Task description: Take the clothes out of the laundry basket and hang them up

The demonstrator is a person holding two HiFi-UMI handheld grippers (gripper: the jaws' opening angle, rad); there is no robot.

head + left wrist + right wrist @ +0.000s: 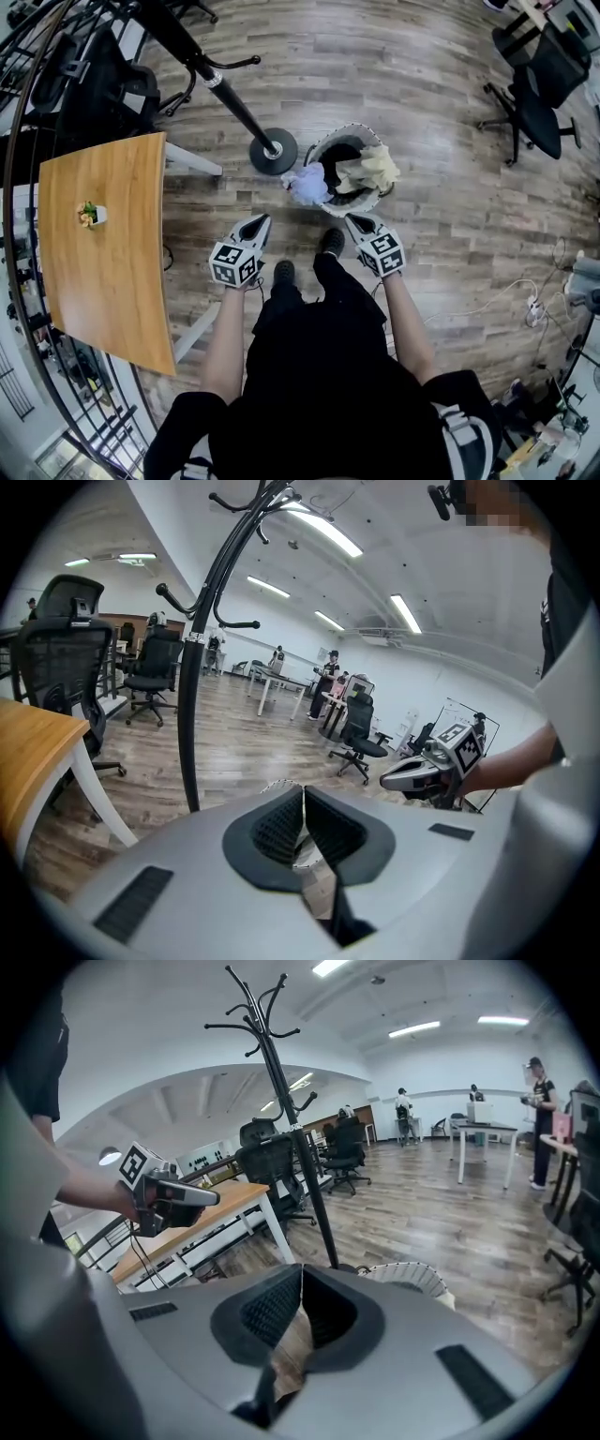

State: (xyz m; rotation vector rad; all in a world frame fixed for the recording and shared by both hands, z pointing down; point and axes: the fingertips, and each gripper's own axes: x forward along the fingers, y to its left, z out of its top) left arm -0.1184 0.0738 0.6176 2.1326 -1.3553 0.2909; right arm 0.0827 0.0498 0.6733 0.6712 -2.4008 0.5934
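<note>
Stage: start; coat stand (pixel 234 101) hooks bare | clothes (pixel 370 169) heaped in laundry basket (pixel 359 207) on floor (pixel 422 103), right of stand base | left tongs (pixel 260 222), right tongs (pixel 355 221) pressed together, empty | remaining: all garments

Coat stand (pixel 239 110): top cut off by head view's upper edge.
Laundry basket (pixel 405 1274): only far rim shows in right gripper view.
Clothes (pixel 367 171): bunched, garment types unclear.
Far people (pixel 539 1119): too small to make out.
</note>
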